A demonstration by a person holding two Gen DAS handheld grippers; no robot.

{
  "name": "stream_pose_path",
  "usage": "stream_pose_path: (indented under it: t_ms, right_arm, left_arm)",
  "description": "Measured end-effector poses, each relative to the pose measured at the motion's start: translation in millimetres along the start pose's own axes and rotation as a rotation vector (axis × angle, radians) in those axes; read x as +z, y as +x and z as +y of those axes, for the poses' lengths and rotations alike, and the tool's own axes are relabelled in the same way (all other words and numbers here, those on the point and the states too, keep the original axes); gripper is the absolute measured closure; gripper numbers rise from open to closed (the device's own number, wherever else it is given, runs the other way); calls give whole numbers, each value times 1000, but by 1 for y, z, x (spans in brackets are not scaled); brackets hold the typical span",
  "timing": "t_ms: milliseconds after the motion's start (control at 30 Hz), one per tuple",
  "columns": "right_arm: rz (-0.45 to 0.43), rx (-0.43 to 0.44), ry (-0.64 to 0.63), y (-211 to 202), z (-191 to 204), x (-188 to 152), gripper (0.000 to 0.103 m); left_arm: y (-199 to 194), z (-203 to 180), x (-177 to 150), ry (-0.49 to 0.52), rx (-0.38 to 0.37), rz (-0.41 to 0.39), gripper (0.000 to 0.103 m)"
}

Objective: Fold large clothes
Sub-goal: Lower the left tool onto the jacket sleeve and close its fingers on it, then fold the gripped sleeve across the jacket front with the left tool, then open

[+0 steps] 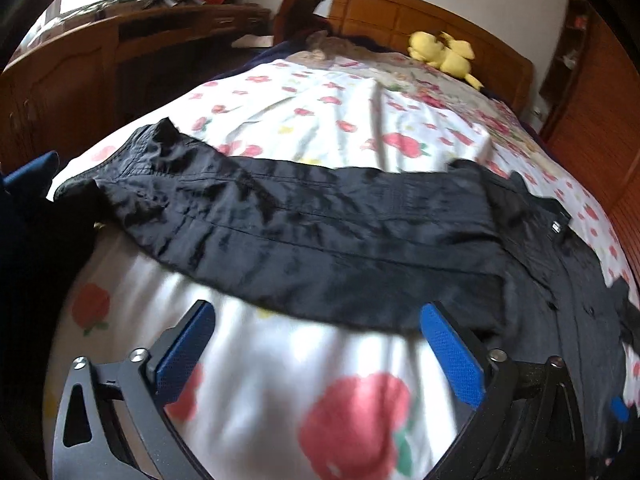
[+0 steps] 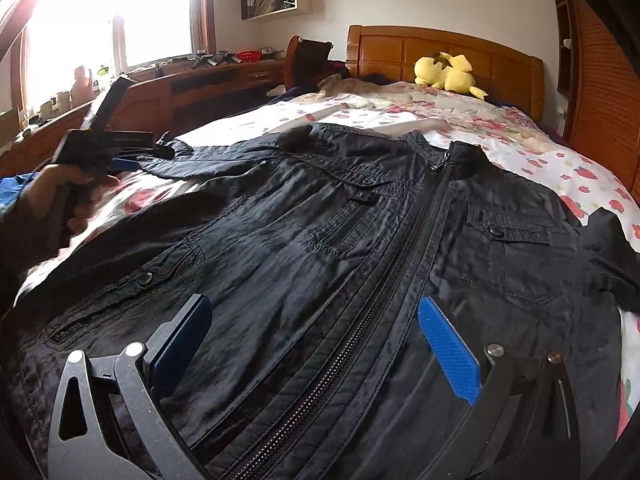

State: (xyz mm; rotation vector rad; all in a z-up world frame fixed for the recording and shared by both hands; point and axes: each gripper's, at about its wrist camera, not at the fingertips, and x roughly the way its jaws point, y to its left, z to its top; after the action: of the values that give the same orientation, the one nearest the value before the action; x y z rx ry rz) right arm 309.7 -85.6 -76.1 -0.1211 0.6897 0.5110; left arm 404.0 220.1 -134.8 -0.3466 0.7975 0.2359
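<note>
A black zip-up jacket [image 2: 360,240] lies front-up on the flower-print bed sheet [image 1: 320,120], with its zipper closed. Its one sleeve [image 1: 280,216] stretches flat across the bed to the left. My left gripper [image 1: 316,312] hangs open just short of the sleeve's near edge, over bare sheet, with nothing between its blue pads. In the right wrist view the left gripper [image 2: 128,158] shows at the sleeve's far end, held by a hand [image 2: 60,188]. My right gripper [image 2: 316,302] stands open low over the jacket's lower front, straddling the zipper and holding nothing.
A yellow plush toy [image 2: 448,74] lies by the wooden headboard [image 2: 440,52]. A long wooden desk [image 2: 208,84] with clutter runs along the left under a bright window. A slatted wooden wardrobe [image 2: 600,92] borders the bed's right side.
</note>
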Motion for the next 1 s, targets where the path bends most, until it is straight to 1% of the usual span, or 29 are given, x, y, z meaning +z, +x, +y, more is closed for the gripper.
stream_pose_path:
  t_ms: [67, 133, 167, 233, 300, 367, 433, 467, 500, 533, 600, 667, 733, 867, 1000]
  right_arm:
    - [-3, 5, 7, 1, -2, 0, 0]
    - [-5, 13, 20, 1, -4, 0, 0]
    - [-4, 17, 25, 1, -5, -1, 0]
    - [-4, 21, 32, 1, -7, -1, 0]
    - [-4, 21, 32, 1, -7, -1, 0]
    - [-5, 20, 31, 1, -7, -1, 0]
    - [-2, 21, 33, 2, -8, -1, 0]
    - [-4, 21, 33, 1, -7, -1, 0]
    - [-5, 21, 33, 1, -7, -1, 0]
    - [-5, 20, 32, 2, -7, -1, 0]
    - [-5, 21, 32, 2, -8, -1, 0]
    - [-3, 18, 32, 2, -7, -1, 0]
    - [-2, 18, 32, 1, -8, -2, 0]
    - [-10, 20, 33, 1, -9, -2, 0]
    - [-19, 23, 42, 0, -10, -2, 0]
  left_arm:
    - [11, 7, 3, -42, 6, -1, 11]
    - [22, 17, 6, -89, -1, 19, 22]
    - [24, 20, 7, -106, 9, 25, 25]
    - [27, 24, 10, -123, 24, 25, 32]
    - [30, 27, 14, -133, 47, 26, 36]
    - [35, 32, 18, -155, 55, 30, 42]
    - [38, 37, 20, -196, 67, 32, 60]
    - [37, 39, 21, -209, 66, 34, 63]
    - [38, 41, 21, -221, 64, 36, 71]
    - [41, 42, 23, -228, 70, 41, 84]
    - [46, 39, 26, -222, 79, 54, 97]
    - [46, 31, 28, -193, 99, 59, 100]
    - [37, 22, 32, -176, 100, 41, 101]
    - [5, -15, 44, -85, 109, -34, 101]
    - [-26, -66, 52, 4, 60, -68, 101]
